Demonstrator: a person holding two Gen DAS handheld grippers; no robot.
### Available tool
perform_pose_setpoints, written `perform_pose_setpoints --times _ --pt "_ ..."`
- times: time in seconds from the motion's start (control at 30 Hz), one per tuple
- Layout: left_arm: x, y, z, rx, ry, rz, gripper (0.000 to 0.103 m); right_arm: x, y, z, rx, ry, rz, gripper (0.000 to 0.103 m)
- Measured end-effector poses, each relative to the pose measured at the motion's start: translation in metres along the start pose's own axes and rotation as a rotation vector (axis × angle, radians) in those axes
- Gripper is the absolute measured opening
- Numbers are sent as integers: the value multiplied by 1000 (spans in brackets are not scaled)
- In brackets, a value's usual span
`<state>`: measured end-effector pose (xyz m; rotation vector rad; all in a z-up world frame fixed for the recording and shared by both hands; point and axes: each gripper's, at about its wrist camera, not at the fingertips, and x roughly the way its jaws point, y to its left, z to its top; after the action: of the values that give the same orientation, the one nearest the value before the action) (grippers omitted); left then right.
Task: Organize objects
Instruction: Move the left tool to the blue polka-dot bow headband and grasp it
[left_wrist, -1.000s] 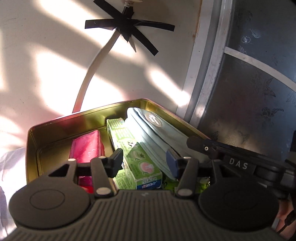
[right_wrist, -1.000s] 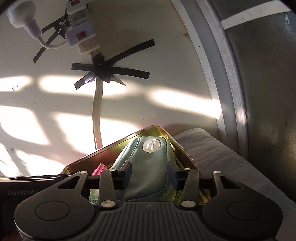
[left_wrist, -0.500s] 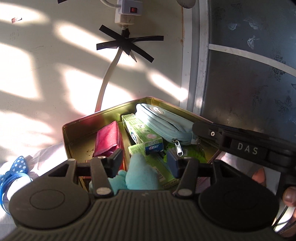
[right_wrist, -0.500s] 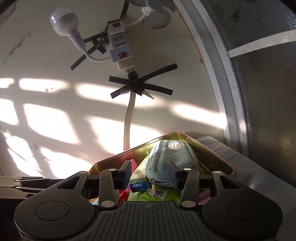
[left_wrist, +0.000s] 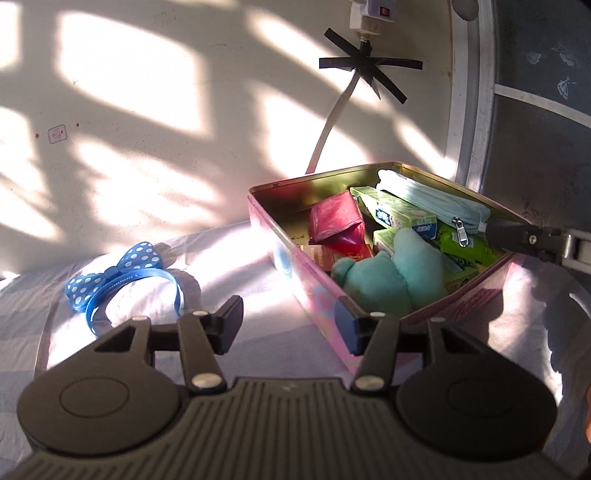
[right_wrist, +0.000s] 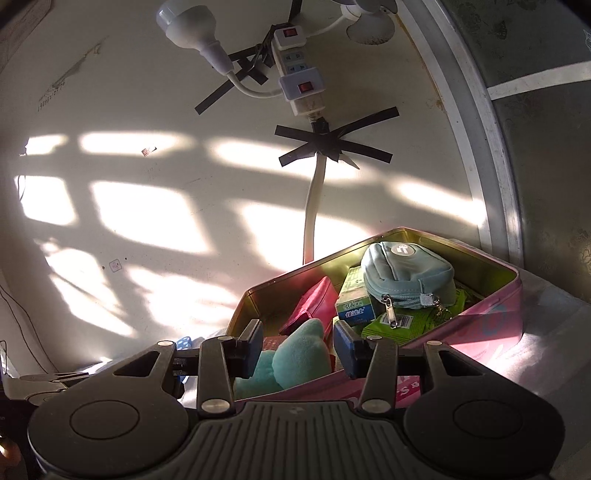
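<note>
A pink tin box (left_wrist: 317, 295) (right_wrist: 491, 325) stands open on the bed. In it lie a teal plush toy (left_wrist: 399, 273) (right_wrist: 299, 358), a red wallet (left_wrist: 336, 221) (right_wrist: 314, 306), green cartons (left_wrist: 402, 218) (right_wrist: 354, 299) and a light blue zip pouch (left_wrist: 436, 203) (right_wrist: 406, 277). A blue polka-dot bow headband (left_wrist: 122, 277) lies on the sheet left of the tin. My left gripper (left_wrist: 288, 325) is open and empty, in front of the tin's near left corner. My right gripper (right_wrist: 298, 347) is open and empty, just before the tin's near edge, with the plush seen between its fingers.
The bed is covered by a pale sheet (left_wrist: 258, 325). A sunlit wall (right_wrist: 147, 206) stands close behind the tin, with a white cable (right_wrist: 314, 206) taped to it and a power strip (right_wrist: 299, 81) above. A grey door frame (right_wrist: 491, 147) is at the right.
Both grippers have drawn back from inside the tin. The left one has swung left, bringing the headband and the tin's outer side into view. The plush now shows in the tin.
</note>
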<state>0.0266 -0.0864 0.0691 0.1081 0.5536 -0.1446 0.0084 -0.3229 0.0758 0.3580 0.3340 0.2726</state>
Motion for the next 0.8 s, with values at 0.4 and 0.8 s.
perform_pose_setpoints --times 0.4,0.8 --pt "-10 98 -36 -139 3 165 59 21 91 -20 -175 87 110 42" --pt "-5 208 -79 -372 9 348 58 84 167 -60 -358 235 167 42"
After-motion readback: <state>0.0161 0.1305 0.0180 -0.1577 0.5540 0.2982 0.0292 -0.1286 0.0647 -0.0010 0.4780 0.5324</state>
